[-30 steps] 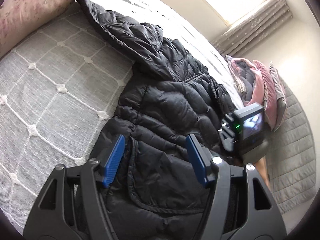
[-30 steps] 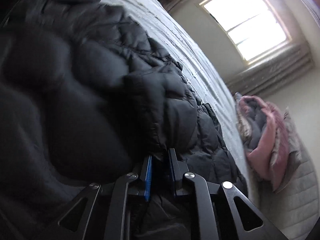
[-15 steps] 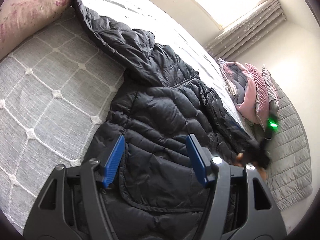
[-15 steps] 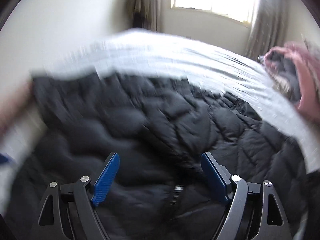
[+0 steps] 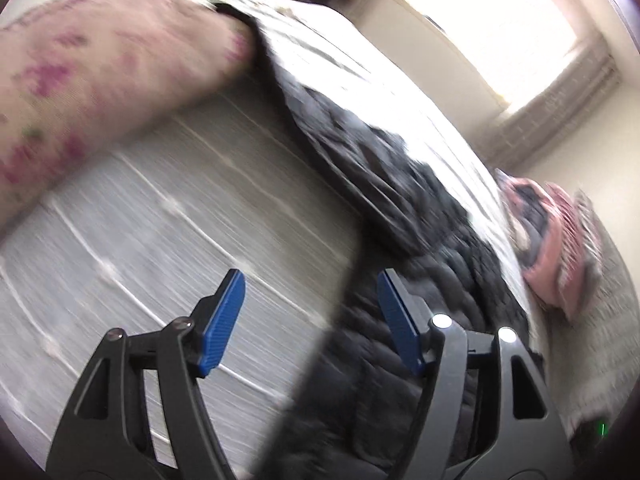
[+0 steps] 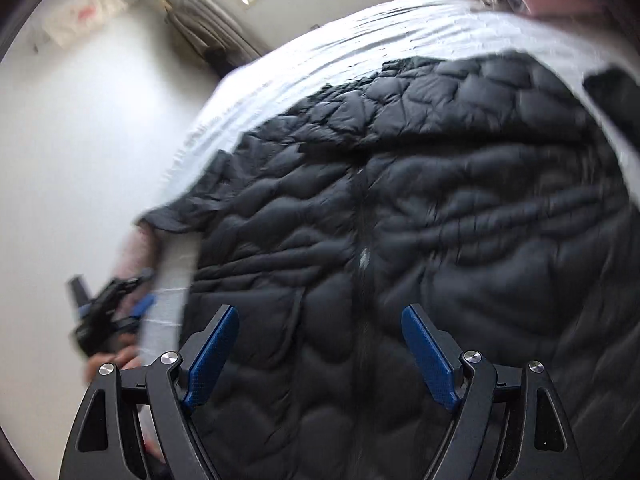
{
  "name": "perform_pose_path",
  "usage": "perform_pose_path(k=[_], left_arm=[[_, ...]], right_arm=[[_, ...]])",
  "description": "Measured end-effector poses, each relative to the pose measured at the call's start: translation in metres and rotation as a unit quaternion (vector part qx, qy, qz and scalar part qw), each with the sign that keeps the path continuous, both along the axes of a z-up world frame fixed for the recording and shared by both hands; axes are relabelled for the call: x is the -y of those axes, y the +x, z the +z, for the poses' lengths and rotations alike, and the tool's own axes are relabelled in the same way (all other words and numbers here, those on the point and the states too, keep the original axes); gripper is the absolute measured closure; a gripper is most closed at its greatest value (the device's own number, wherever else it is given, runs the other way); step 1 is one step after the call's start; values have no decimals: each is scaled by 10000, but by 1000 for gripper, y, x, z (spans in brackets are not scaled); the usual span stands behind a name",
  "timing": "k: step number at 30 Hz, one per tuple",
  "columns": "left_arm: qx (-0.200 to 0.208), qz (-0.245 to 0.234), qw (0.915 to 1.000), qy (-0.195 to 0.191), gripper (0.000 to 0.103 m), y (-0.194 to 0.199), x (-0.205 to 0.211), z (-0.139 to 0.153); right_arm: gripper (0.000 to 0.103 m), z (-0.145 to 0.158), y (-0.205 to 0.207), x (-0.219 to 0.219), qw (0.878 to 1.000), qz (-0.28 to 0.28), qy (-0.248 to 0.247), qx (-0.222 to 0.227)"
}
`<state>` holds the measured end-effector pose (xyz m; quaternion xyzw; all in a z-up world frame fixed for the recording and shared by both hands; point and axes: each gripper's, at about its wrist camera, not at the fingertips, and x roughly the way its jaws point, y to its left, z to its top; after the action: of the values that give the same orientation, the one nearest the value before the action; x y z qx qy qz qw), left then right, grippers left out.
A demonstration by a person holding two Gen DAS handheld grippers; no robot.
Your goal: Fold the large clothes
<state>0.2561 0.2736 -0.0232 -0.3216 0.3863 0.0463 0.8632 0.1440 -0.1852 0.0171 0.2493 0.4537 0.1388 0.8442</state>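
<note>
Nearest to me, the right gripper (image 6: 320,352) hangs over the black puffer jacket (image 6: 420,220), its blue pads wide apart and holding nothing. It sits just above the hem, approx. over the center zipper (image 6: 362,264), prob. because from there the person can judge both halves before choosing a fold line.

The left gripper (image 5: 310,320) is also spread apart and empty. It is at the jacket's side edge, with one pad over the grey quilted bedspread (image 5: 140,232) and the other over the dark fabric. I think it is placed so to catch that edge or the sleeve (image 5: 360,148), but the view is blurred, so I cannot tell if it touches.

The jacket lies flat, front up, zipped, across the middle of the bed, w/ the sleeve stretched toward the floral pillow (image 5: 92,64) at the head end. The fold seems not yet started.

Further away, near the bed's far edge, sits a pile of pink and grey bedding (image 5: 556,240), and behind it the bright window (image 5: 504,20).
</note>
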Motion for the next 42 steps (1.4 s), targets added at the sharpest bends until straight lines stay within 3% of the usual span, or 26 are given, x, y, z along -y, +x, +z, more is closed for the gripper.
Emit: perform_pose_path(k=[1,5,9,11,14,16,17,18,19,20,21,22,25,27,30,33,36,40,42], left_arm=[[9,151,9999,38,34,1,-8,1],[-38,497,9987,-45,34,30,-37,14],[-189,672,9965,459,22,89,-43,31],[-461,642,9940,759,22,127,-42,33],[-1147,754,9786,1530,22,183,-45,22],[-1538,906,9717,1547,22,203,-53,12],[-1549,1084,9711,1454,22,207,-56,10],[-1452,1211,9710,1463,33,209,-58,13],[-1309,1294,9695,1617,65,209,-56,16],[-1245,1186,9676,1851,88,212,-51,18],[-1313,1020,9668,1942,98,214,-47,17],[-1313,935,9675,1951,99,212,-46,18],[-772,1041,9767,1710,99,183,-51,32],[-116,1195,9830,1391,99,147,-59,47],[518,1304,9821,1256,99,92,-66,59],[454,1267,9837,1189,98,63,-72,50],[114,1245,9874,974,94,52,-87,28],[191,1579,9872,-81,90,34,-117,13],[197,1701,9848,-283,89,32,-126,17]], right_arm=[[18,0,-4,1,10000,-6,68,41],[18,-8,-3,-2,9985,49,-405,353],[18,-35,5,3,9997,156,-191,7],[18,-41,7,8,9999,119,-41,-71],[18,-40,7,6,9998,177,-21,-38],[18,-38,6,1,9995,311,0,9],[18,-37,6,-1,9994,357,-22,45],[18,-35,5,-2,9992,383,-67,89],[18,-32,4,-3,9990,398,-148,163],[18,-30,3,-3,9988,397,-193,211],[18,-28,2,-3,9987,384,-233,258],[18,-26,1,-2,9986,354,-249,293],[18,-22,-3,1,9987,377,-104,328],[18,-20,-5,1,9986,373,-91,377],[18,-17,-8,0,9982,359,-148,461],[18,-16,-8,-1,9982,359,-92,480],[18,-16,-9,-3,9981,399,-36,473],[18,-13,-11,-1,9976,437,116,518],[18,-10,-12,1,9975,422,101,564]])
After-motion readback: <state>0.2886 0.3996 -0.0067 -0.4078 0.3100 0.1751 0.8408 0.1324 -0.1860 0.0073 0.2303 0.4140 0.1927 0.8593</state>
